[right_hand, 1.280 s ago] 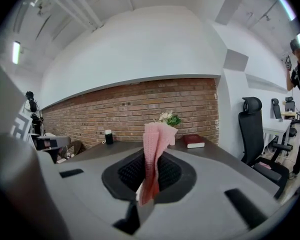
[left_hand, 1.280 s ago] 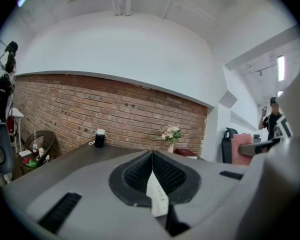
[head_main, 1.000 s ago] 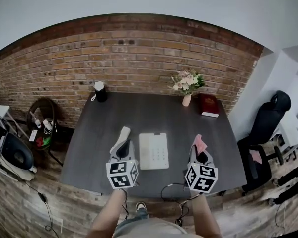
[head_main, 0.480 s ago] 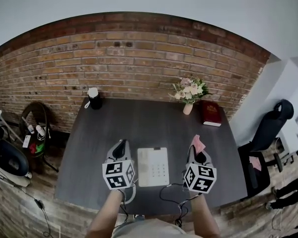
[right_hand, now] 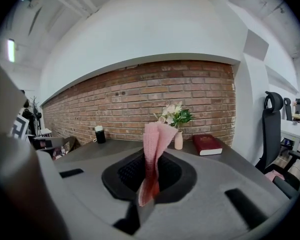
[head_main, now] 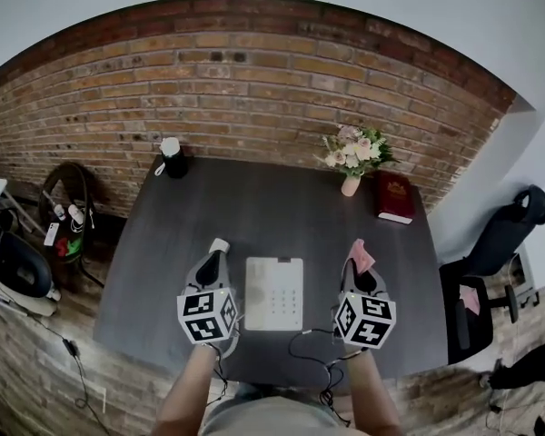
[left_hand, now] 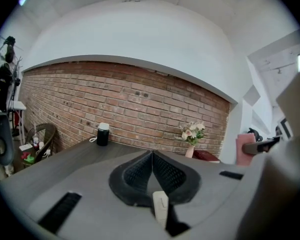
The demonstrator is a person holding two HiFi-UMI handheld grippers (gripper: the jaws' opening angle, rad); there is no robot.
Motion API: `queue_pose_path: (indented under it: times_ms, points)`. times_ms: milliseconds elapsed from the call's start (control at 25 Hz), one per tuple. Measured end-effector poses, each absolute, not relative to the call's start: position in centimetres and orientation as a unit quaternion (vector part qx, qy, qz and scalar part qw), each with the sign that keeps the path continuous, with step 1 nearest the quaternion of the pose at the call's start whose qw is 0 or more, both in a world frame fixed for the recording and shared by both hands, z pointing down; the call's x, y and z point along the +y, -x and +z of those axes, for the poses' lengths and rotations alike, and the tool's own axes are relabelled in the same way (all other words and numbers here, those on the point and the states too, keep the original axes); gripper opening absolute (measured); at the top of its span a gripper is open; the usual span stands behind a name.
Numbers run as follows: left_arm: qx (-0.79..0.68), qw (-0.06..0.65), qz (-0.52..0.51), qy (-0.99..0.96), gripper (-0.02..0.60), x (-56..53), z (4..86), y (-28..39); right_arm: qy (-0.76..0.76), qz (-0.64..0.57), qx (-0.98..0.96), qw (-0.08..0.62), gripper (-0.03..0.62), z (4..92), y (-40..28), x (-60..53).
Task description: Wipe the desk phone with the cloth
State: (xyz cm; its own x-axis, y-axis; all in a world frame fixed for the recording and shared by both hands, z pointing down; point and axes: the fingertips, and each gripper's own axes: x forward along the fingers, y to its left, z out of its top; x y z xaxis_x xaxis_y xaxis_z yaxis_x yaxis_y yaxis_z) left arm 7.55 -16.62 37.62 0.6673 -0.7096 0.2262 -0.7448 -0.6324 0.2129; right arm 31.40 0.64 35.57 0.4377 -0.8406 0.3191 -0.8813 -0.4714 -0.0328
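**Front-centre of worktop: phone sits between both claws**

Near the front edge of the dark grey worktop (head_main: 254, 207), the flat white desk phone (head_main: 274, 293) lies keypad up. Left claw (head_main: 215, 260) hovers just off the phone's left side, jaws together on a white phone handset (head_main: 219, 245); only its end shows. Right claw (head_main: 361, 271) hovers off the phone's right side, clamped on a pink knitted cloth (head_main: 362, 257) that sticks up out of the jaws. Cloth is not touching the phone.
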Motion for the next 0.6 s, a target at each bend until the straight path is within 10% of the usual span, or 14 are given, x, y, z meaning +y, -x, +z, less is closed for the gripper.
queue_pose_path:
  times_ms: [600]
  points:
    - [-0.454, 0.147, 0.078, -0.875, 0.006, -13.4, 39.2, -5.1, -0.807, 0.172, -0.557, 0.099, 0.021, 38.0, -31.1, 1.1]
